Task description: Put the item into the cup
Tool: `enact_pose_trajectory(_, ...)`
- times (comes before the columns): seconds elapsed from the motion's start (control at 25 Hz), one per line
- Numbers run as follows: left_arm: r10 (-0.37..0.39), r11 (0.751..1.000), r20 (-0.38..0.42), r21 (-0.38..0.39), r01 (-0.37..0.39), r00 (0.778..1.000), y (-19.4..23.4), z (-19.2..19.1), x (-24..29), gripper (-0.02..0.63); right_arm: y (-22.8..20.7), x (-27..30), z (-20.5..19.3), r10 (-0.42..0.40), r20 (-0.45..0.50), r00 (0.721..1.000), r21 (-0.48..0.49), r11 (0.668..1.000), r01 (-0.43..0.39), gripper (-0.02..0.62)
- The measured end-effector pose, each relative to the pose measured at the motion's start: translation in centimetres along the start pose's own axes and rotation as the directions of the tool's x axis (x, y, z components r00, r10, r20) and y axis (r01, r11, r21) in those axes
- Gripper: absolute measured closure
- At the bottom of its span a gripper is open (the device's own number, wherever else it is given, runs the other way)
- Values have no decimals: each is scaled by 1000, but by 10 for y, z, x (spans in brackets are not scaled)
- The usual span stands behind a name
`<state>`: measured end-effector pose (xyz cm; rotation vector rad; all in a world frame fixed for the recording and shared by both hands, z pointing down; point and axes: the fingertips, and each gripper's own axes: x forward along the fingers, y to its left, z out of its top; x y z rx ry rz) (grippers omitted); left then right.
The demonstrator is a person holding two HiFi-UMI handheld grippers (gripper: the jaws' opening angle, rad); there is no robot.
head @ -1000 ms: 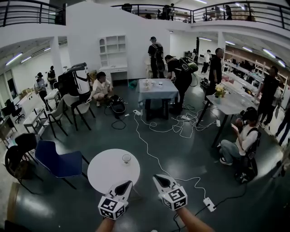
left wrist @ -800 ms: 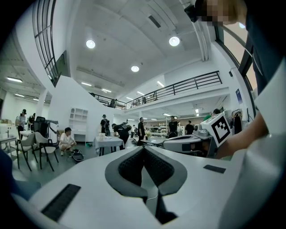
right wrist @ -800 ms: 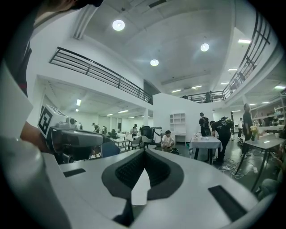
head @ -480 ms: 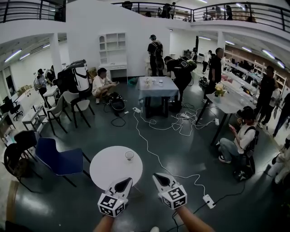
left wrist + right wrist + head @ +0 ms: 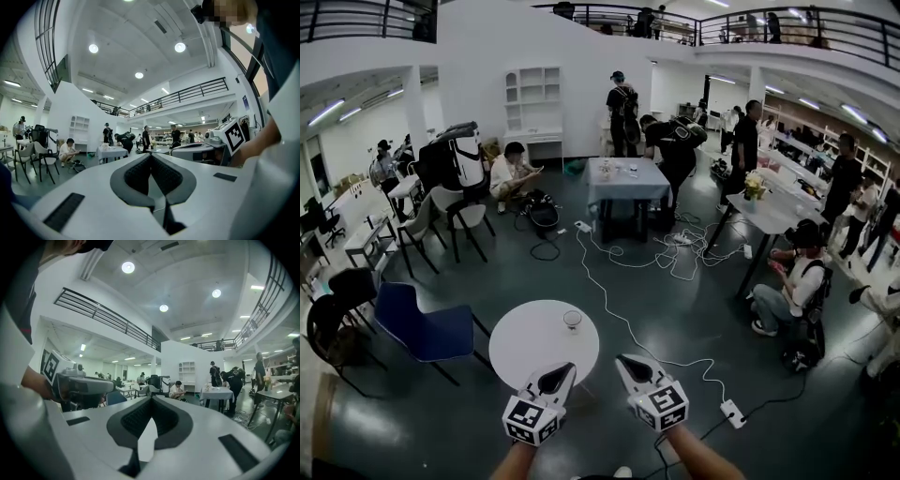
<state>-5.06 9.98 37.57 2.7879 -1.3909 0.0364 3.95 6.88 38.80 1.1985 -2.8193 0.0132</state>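
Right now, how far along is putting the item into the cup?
Nothing done: the cup stands alone on the round table. In hand: nothing; left gripper and right gripper are shut and empty. Left: finding the item, gripping it, dropping it in.

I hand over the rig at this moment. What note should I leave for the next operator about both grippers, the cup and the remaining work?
Left gripper: shut, empty, at the near edge of the round white table, touching nothing.
Right gripper: shut, empty, beside the left one, just off the table's right side.
Cup: upright on the table, toward its far right part; too small to see inside.
Item: not visible in any view.
Done: nothing that shows.
Left: find the item, grasp it, put it into the cup.
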Motion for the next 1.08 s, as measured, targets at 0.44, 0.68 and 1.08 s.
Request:
enact_pose_trajectory(0.44,-30,999,0,12,30,1000,-7,-5,0,589,4,-2,-1,-10,10,1000,3,1000,10,586)
enact_pose_trajectory(0.68,-24,1000,-3,14,24,1000,-3,-11,0,589,5,0,-5,-10,6,1000,2,1000,10,586)
enact_pose_trajectory(1.08,-22,1000,1,2,22,1000,5,-7,7,589,-2,9,-2,-10,0,1000,0,1000,10,586)
